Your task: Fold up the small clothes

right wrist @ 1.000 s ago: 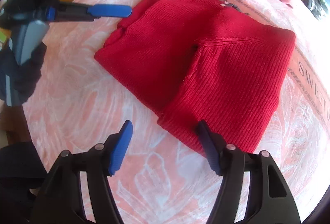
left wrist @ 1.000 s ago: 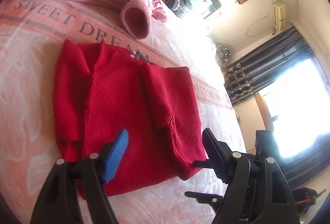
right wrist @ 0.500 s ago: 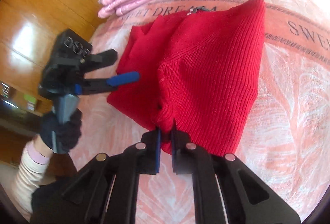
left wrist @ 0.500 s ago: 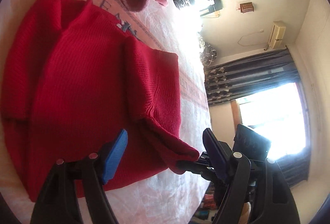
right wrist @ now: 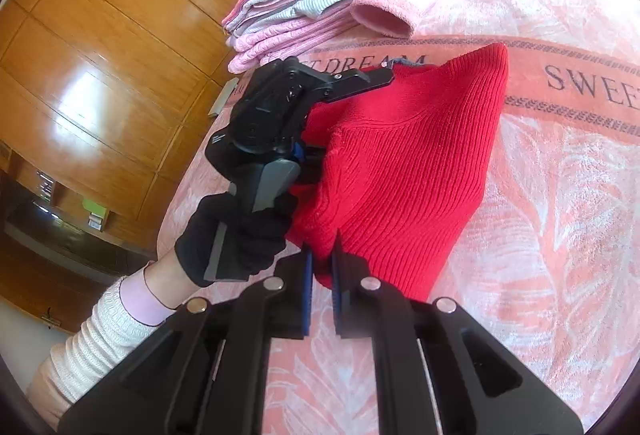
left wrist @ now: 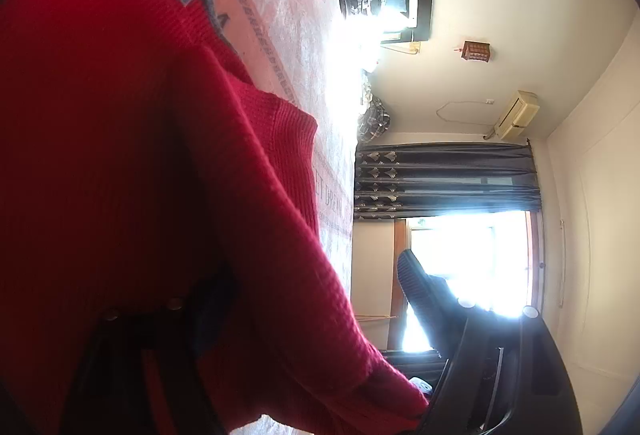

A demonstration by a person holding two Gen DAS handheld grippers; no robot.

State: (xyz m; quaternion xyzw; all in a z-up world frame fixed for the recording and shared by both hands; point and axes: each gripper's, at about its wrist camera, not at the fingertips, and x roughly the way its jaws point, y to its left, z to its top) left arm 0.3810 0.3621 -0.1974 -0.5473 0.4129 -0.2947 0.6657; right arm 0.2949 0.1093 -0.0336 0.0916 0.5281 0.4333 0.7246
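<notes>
A red knit sweater (right wrist: 404, 171) lies on the pink bedspread (right wrist: 560, 195), its near edge lifted off the bed. My right gripper (right wrist: 322, 271) is shut on the sweater's lower corner. In the right wrist view, my left gripper (right wrist: 352, 115) is held by a black-gloved hand (right wrist: 236, 239) at the sweater's left side. It stands open, one finger above the fabric and the blue pad tucked into the fold. In the left wrist view the sweater (left wrist: 120, 155) fills the left half and drapes over one finger of the left gripper (left wrist: 312, 299); the other finger is bare.
A stack of folded pink and grey clothes (right wrist: 296, 11) and a loose pink garment (right wrist: 400, 3) lie at the far side of the bed. A wooden wardrobe (right wrist: 100, 75) stands to the left. A dark curtain (left wrist: 444, 179) and bright window (left wrist: 468, 259) are beyond the bed.
My right gripper went from open to shut on the sweater's corner and lifted it. The left gripper pushed forward into the sweater's side, one finger now under the fabric.
</notes>
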